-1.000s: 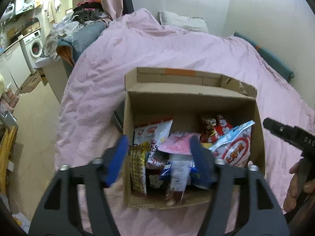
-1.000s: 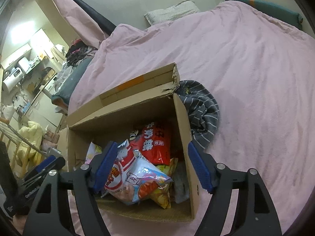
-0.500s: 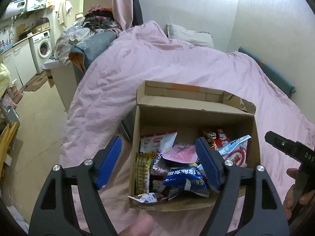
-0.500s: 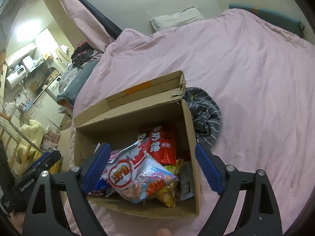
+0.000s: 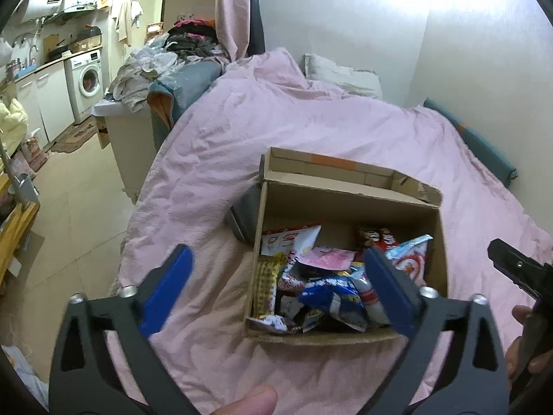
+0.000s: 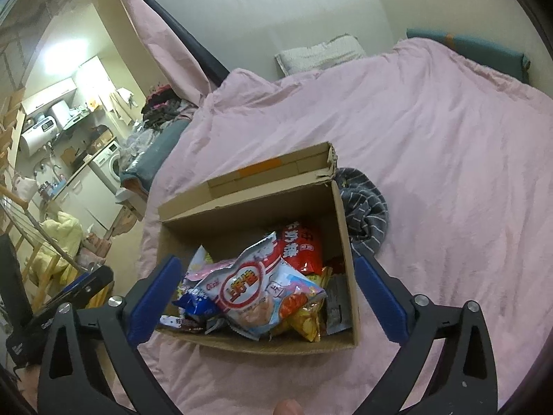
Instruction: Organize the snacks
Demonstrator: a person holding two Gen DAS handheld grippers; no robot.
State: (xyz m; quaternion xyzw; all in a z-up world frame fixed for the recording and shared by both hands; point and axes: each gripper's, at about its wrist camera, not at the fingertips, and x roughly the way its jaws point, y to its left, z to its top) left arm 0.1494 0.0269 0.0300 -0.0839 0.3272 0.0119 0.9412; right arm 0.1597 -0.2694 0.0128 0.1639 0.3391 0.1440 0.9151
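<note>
Snacks (image 5: 331,287) lay heaped in the open box (image 5: 349,204), which sat on the bed (image 5: 311,121) near its foot edge. White-red bag (image 6: 249,287) on top; blue bag (image 5: 328,294) and red bag (image 6: 304,245) beneath and beside it. A striped cloth (image 6: 366,211) touched the box's right wall.

Left tongs (image 5: 276,297) and right tongs (image 6: 262,297) both stood apart, having just been opening, nothing between the pads; both hung above the box's near side.

Judgement: a drop-off step looked finished, packets all boxed. Next move, if any, calls for finding stray packets outside the box; none visible.
</note>
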